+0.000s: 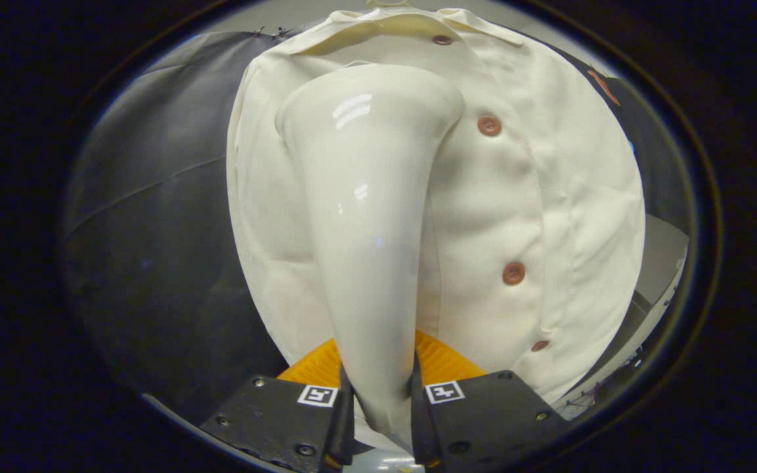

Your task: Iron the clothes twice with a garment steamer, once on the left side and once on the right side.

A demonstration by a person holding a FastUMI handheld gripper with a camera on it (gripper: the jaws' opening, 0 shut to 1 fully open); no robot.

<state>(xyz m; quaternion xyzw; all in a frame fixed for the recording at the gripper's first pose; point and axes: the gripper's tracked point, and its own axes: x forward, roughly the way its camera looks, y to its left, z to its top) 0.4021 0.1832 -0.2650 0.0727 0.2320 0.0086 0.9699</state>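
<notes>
The gripper (382,401) clamps the white garment steamer (368,217) between both fingers; its head rests against the cream buttoned shirt (549,197) just ahead.

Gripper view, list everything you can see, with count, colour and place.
Garment steamer: one, glossy white, handle between the fingers, head up against the shirt.
Shirt: one, cream, hanging just beyond the steamer.
Shirt buttons: five showing, reddish-brown, in a row down the placket beside the steamer head.
Booth wall: one, black cloth, behind the shirt.
Finger pads: two, orange, either side of the handle.
Gripper: one, black, both fingers pressing the steamer's handle.
</notes>
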